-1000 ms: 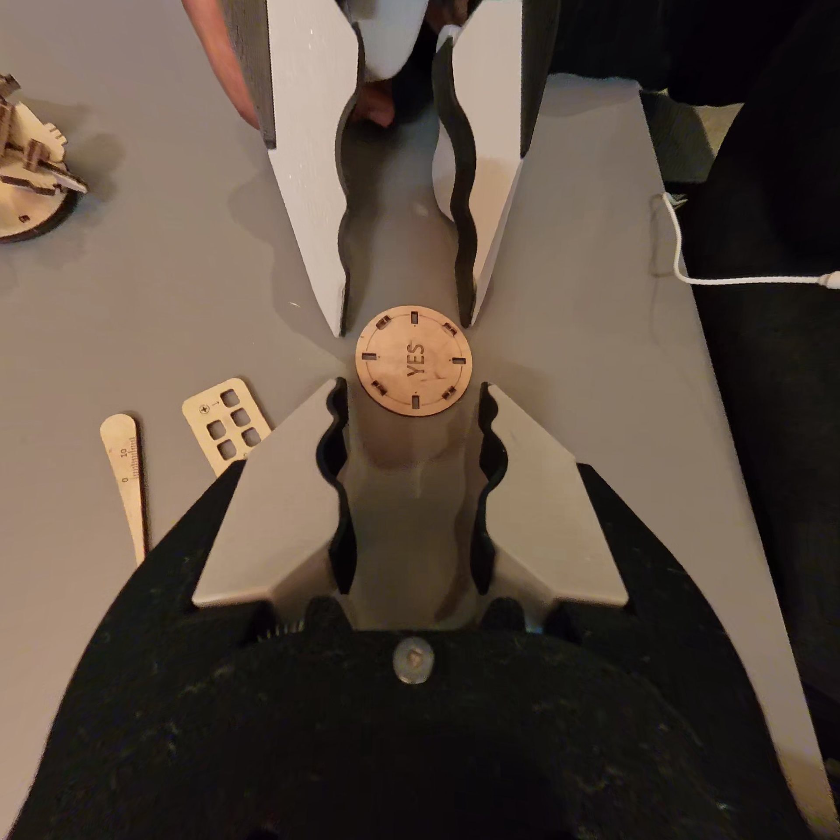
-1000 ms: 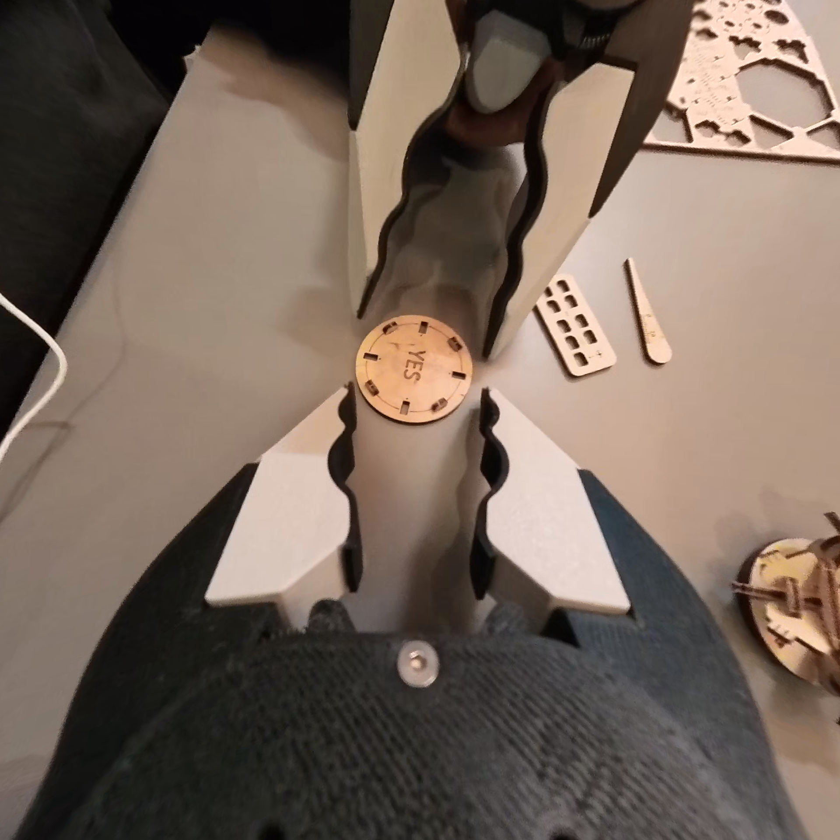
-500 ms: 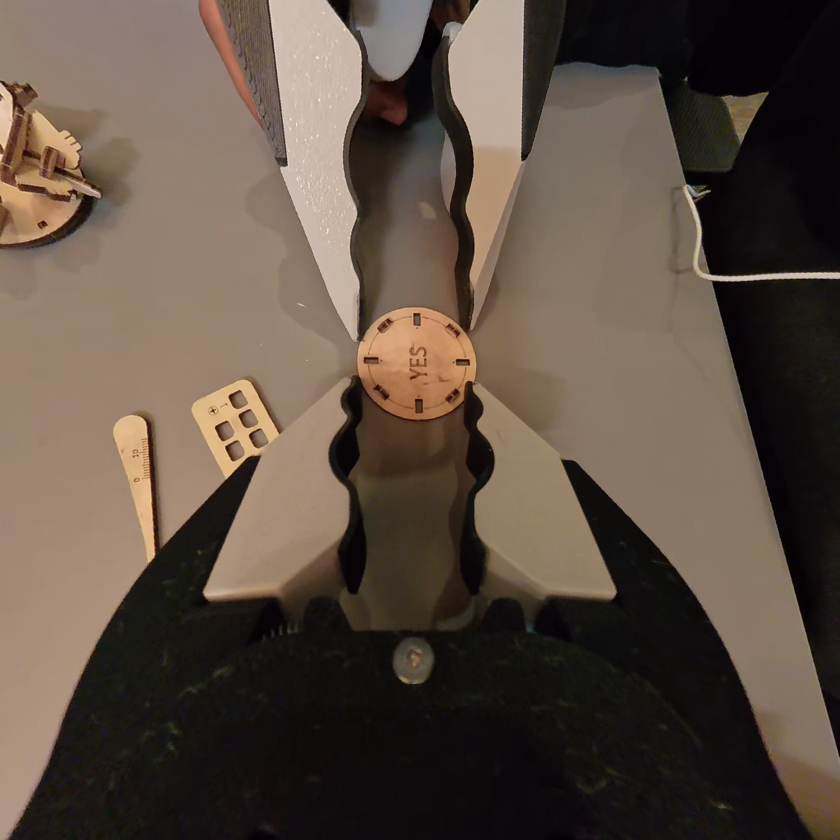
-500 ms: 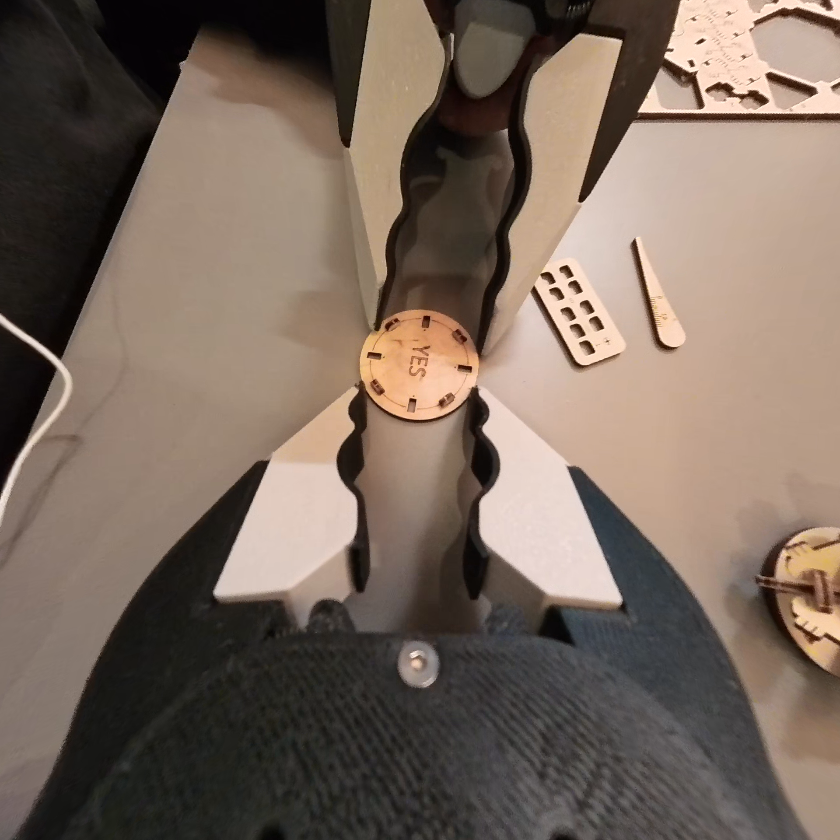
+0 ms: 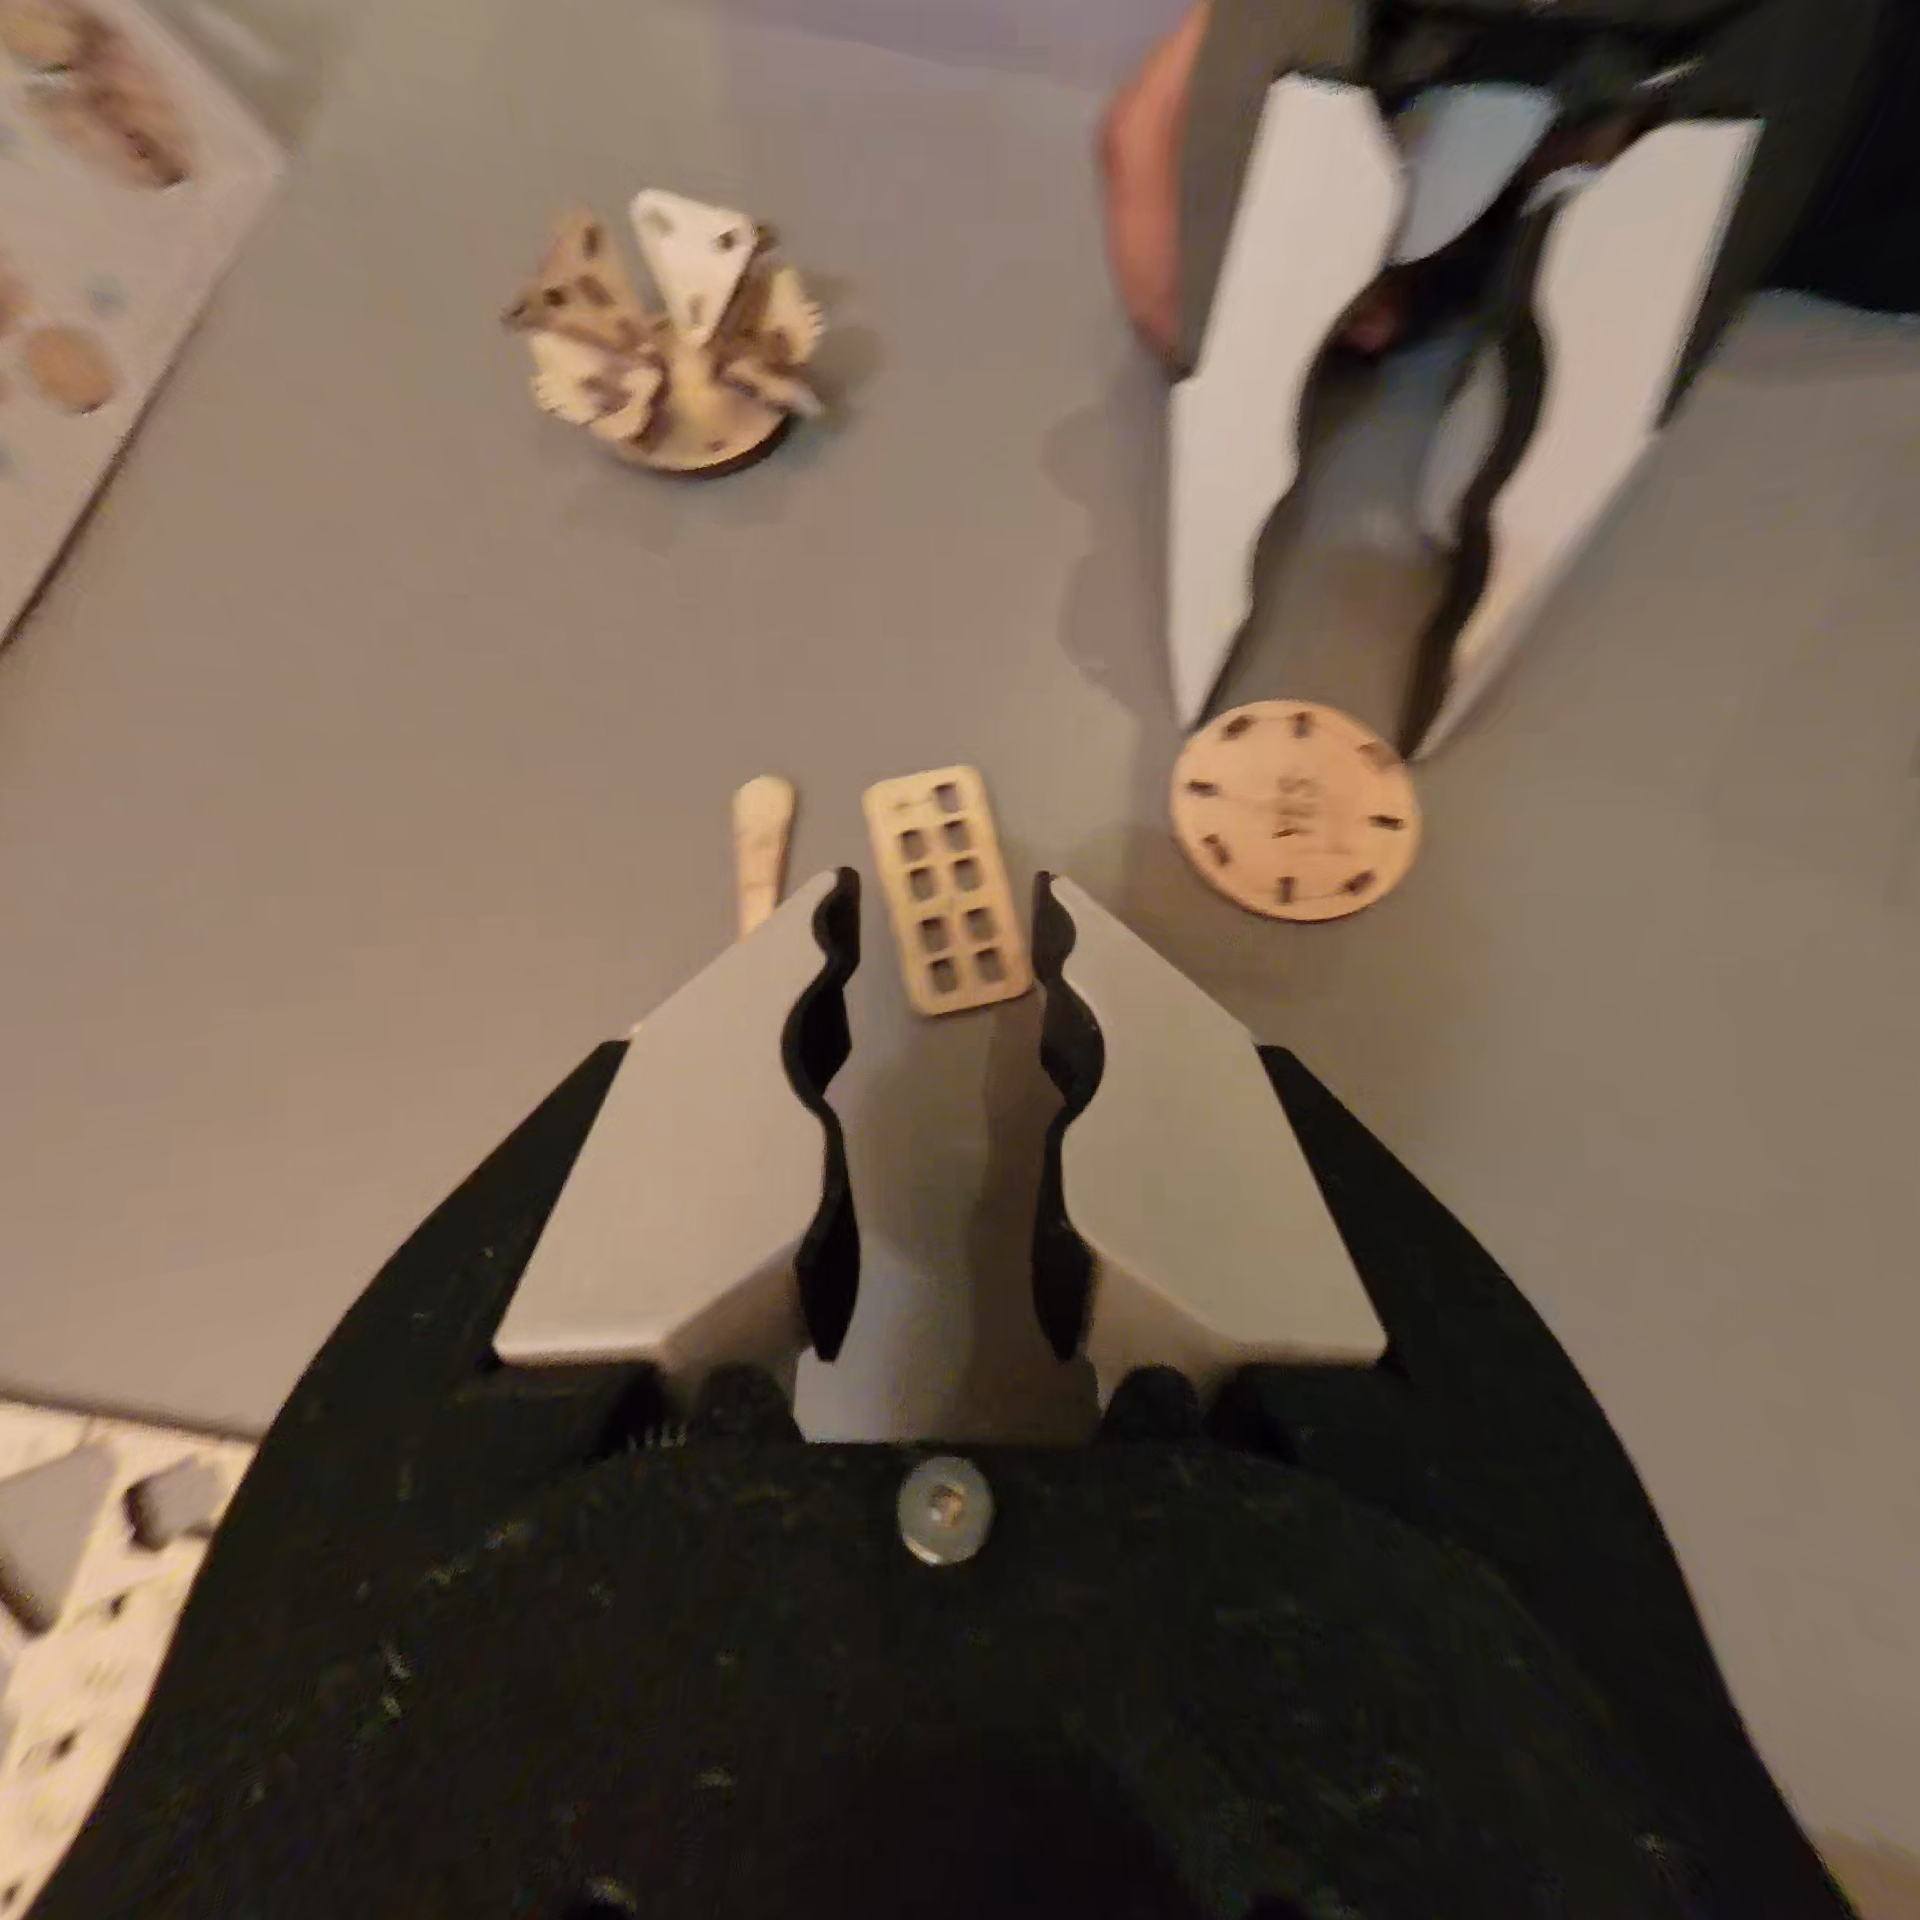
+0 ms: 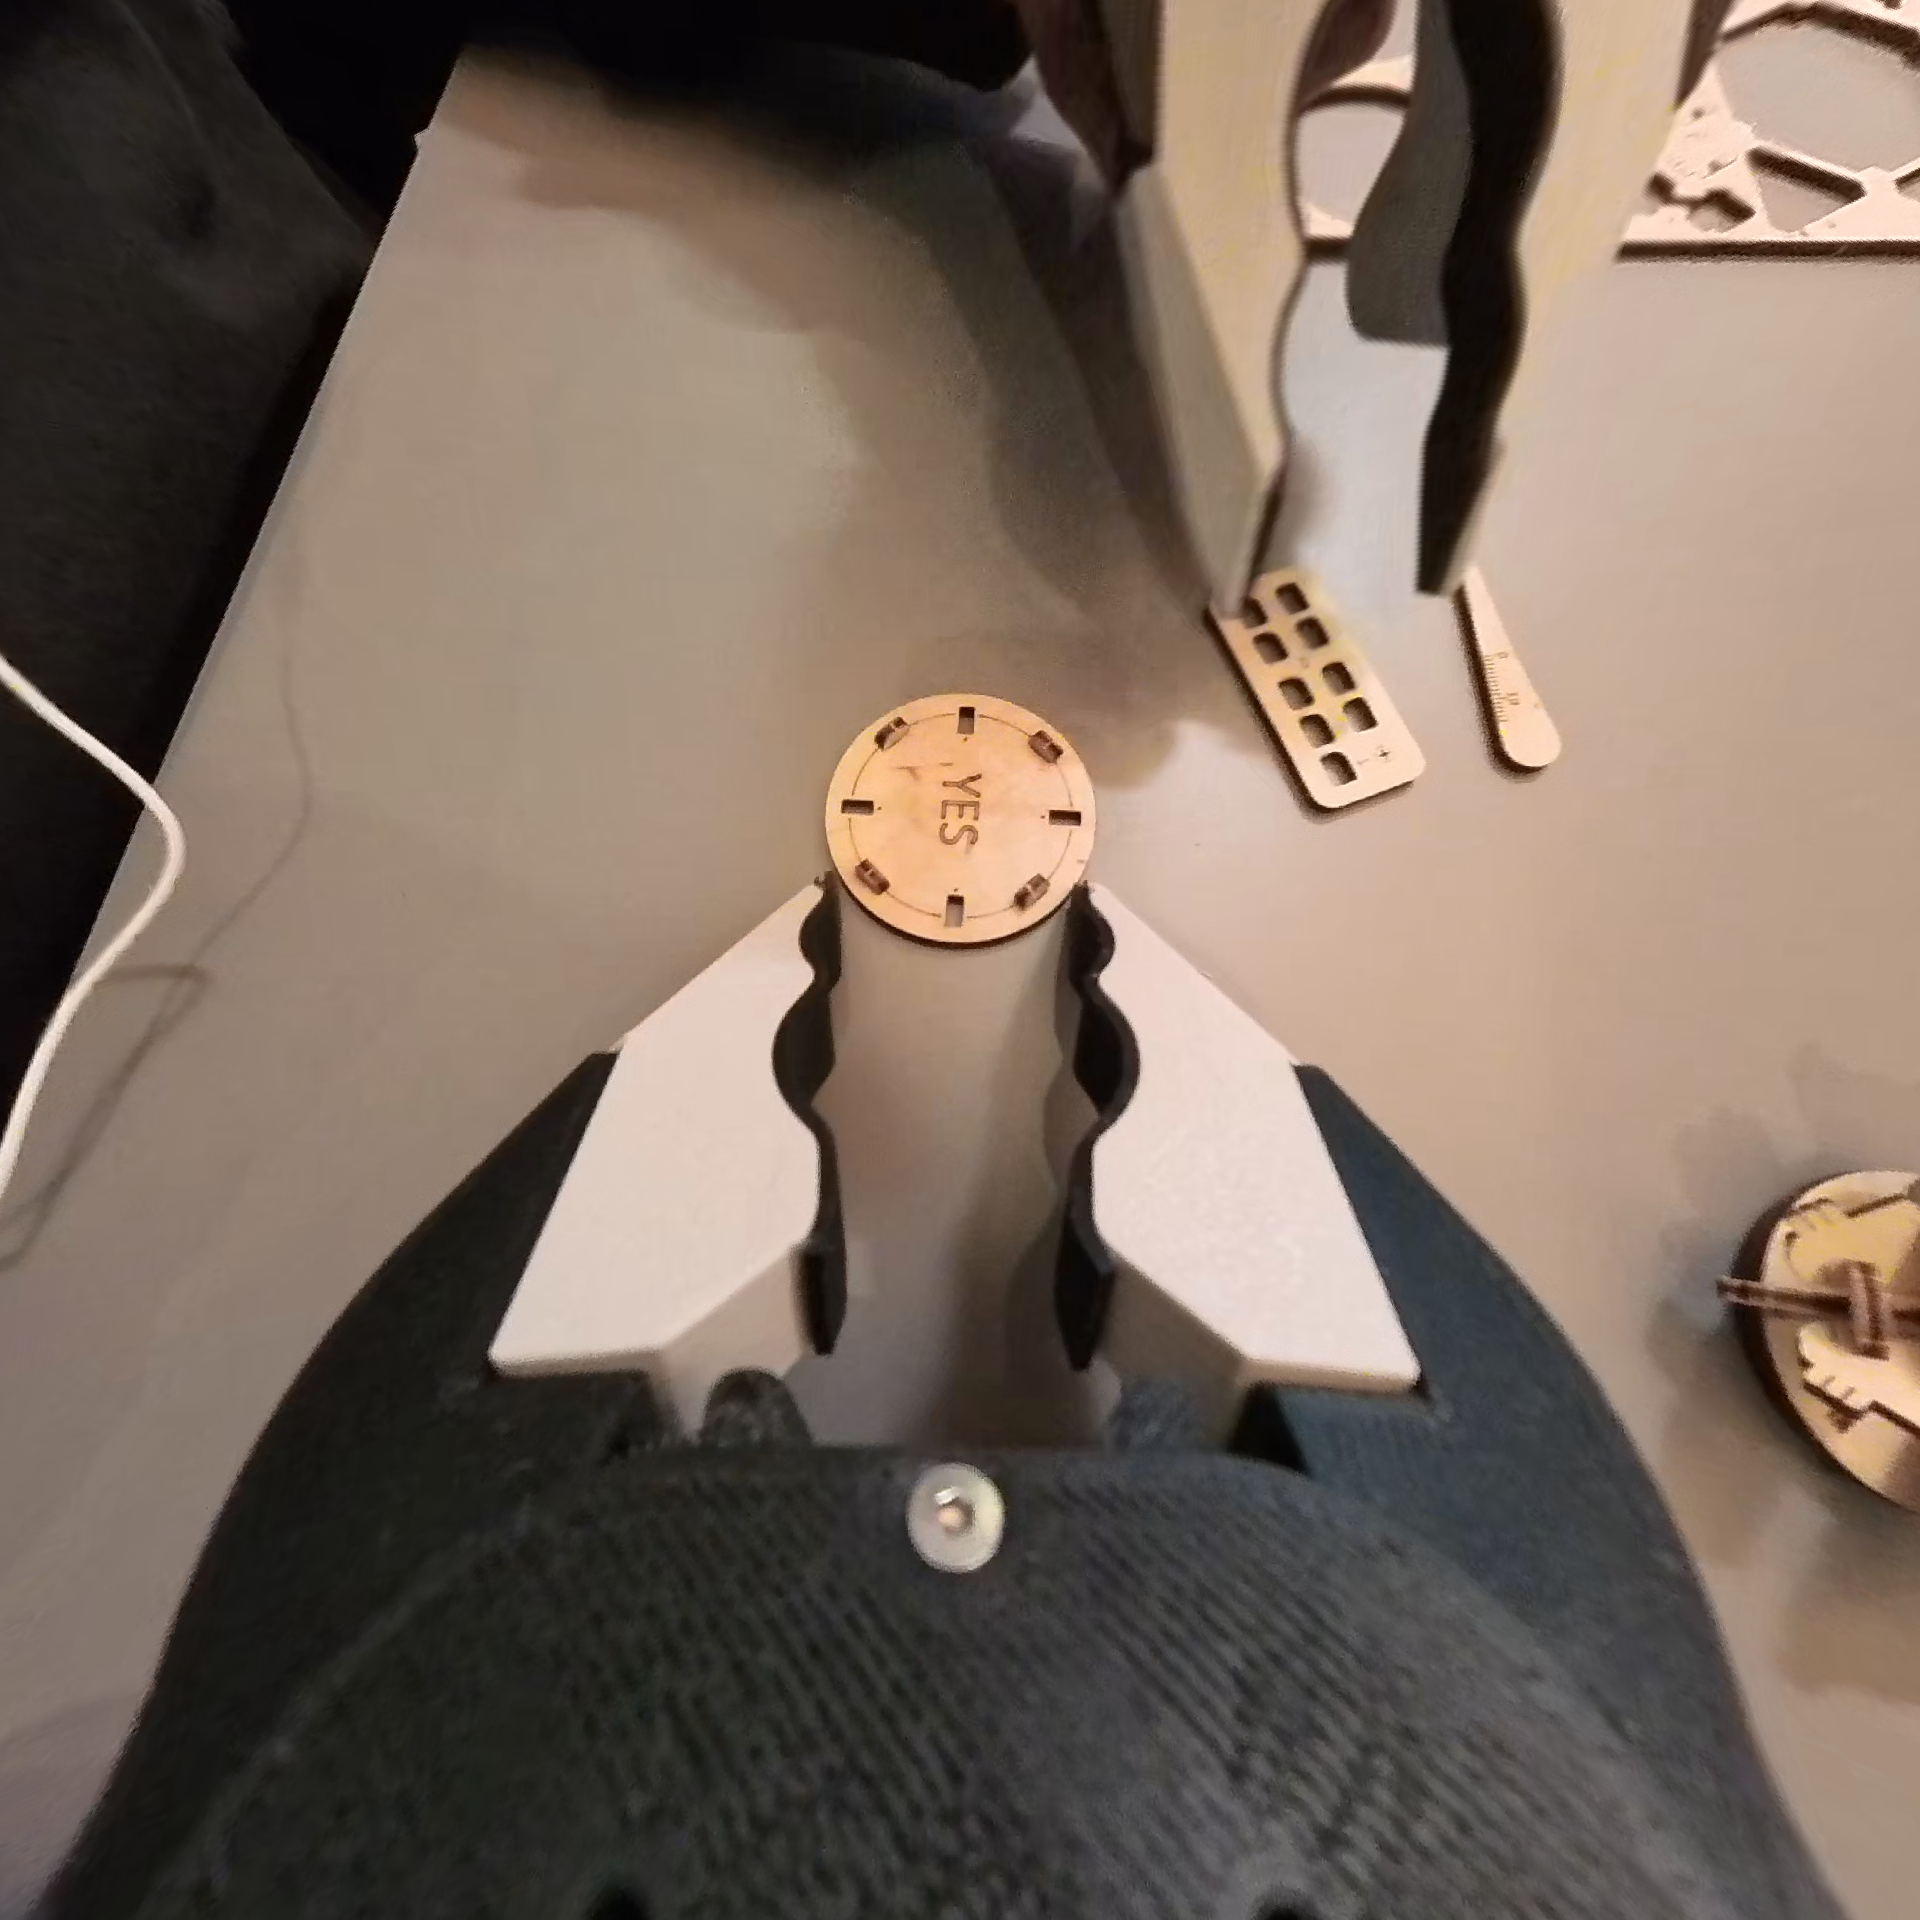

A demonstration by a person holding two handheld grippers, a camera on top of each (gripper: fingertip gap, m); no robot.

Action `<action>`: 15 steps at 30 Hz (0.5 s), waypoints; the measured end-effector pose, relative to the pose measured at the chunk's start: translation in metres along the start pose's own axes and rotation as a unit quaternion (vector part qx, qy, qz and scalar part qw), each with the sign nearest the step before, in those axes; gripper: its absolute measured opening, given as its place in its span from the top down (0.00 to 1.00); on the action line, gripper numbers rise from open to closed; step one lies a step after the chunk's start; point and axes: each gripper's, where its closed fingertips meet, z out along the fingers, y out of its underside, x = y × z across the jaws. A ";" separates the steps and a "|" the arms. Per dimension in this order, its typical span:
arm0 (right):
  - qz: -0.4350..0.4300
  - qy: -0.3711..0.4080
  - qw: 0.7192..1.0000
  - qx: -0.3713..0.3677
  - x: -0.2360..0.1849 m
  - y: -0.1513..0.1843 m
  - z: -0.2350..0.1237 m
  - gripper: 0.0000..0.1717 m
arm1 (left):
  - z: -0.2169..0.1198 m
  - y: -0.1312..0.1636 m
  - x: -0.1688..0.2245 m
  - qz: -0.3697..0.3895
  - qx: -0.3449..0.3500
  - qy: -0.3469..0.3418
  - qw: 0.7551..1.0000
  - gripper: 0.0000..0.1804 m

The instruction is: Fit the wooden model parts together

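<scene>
On the grey table (image 6: 582,540): round wooden disc (image 6: 960,821), slotted about its rim, lying flat. Right gripper (image 6: 948,902) nearest it; both fingertips (image 6: 821,914) flank the disc's near edge, jaws parted about its width, pressure on the rim not discernible. Left gripper (image 5: 945,894) well apart from the disc (image 5: 1295,808), jaws parted and ungrasping, astride a flat perforated wooden strip (image 5: 948,902) whose long axis runs roughly along the fingers. Small wooden ruler (image 5: 764,847) just beside. Assembled wooden model (image 5: 675,343) farther off.
</scene>
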 end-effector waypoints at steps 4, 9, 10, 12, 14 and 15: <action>0.000 0.002 1.000 0.000 0.000 0.000 0.000 0.75 | 0.001 0.006 -0.002 -0.015 -0.008 0.007 1.000 0.83; 0.000 0.003 1.000 0.000 0.000 0.000 0.000 0.75 | 0.011 0.014 -0.002 -0.010 -0.037 -0.005 0.999 0.86; 0.000 0.003 1.000 0.000 0.000 0.000 0.000 0.75 | 0.011 0.013 -0.007 -0.011 -0.035 -0.022 0.999 0.88; 0.000 0.003 1.000 0.000 0.000 0.000 0.000 0.75 | 0.012 0.013 -0.008 -0.013 -0.033 -0.025 0.999 0.88; 0.000 0.003 1.000 0.000 0.000 0.000 0.000 0.75 | 0.012 0.013 -0.008 -0.022 -0.027 -0.018 0.999 0.88; 0.000 0.003 1.000 0.000 0.000 0.000 0.000 0.75 | 0.012 0.013 -0.008 -0.026 -0.027 -0.017 0.999 0.88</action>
